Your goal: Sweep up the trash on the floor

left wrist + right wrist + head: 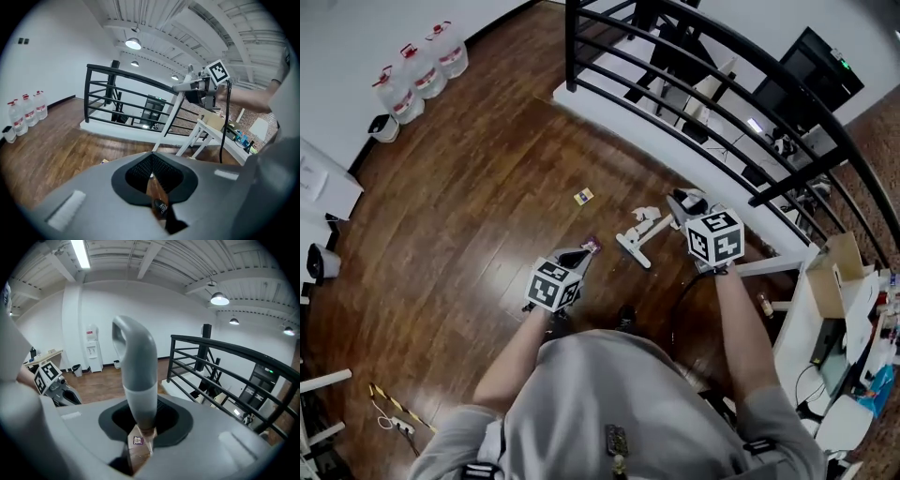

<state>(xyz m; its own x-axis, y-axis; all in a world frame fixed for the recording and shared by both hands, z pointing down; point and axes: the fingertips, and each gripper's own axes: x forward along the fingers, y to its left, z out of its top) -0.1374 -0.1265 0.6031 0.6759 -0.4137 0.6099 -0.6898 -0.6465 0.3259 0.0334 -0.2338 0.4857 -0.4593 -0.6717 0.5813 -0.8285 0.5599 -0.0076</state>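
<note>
Loft-style office or lab space.
Dark wood floor (487, 206), black railing (571, 47), water jugs (423, 71), water dispenser (92, 348), monitor (811, 70), cluttered white desk (802, 337), pendant lamps (133, 43).

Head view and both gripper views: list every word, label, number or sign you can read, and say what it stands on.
Nothing can be read in any view.
Marker cubes: black-and-white square patterns, no letters.
Water bottles: red labels, too small to read.
Dark tag low in the left gripper view: script too blurred to read.
White dispenser: red sign, too small to read.
</note>
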